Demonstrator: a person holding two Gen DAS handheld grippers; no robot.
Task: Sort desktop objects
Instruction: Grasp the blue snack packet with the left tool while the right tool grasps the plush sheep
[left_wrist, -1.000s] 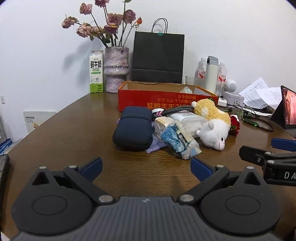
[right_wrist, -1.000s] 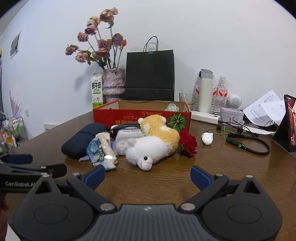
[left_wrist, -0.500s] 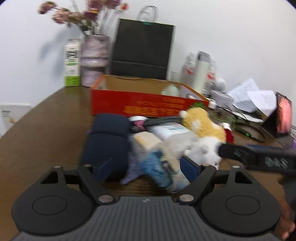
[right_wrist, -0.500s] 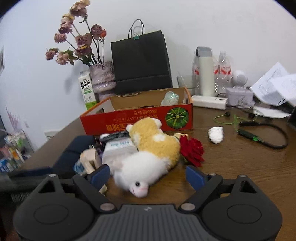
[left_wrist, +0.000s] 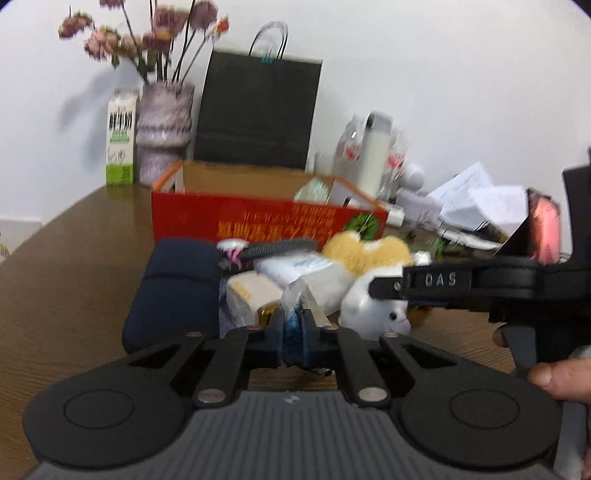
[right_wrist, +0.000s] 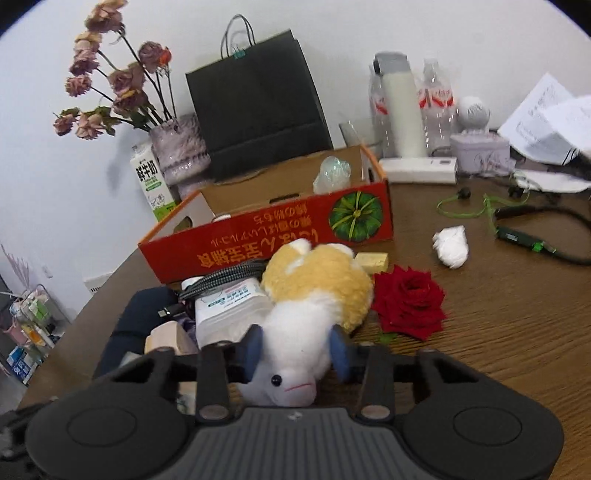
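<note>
Both grippers have advanced into the pile before the red box (right_wrist: 266, 236); left gripper (left_wrist: 291, 332) is pinched nearly closed on a blue-and-clear wrapped packet (left_wrist: 295, 306); right gripper (right_wrist: 293, 350), jaws closing, squeezes the plush sheep's (right_wrist: 295, 332) white head.

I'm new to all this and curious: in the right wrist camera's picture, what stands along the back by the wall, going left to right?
Green-and-white milk carton → mottled purple vase of dried roses → black paper shopping bag → white flask with grey cap → small white round speaker.
</note>
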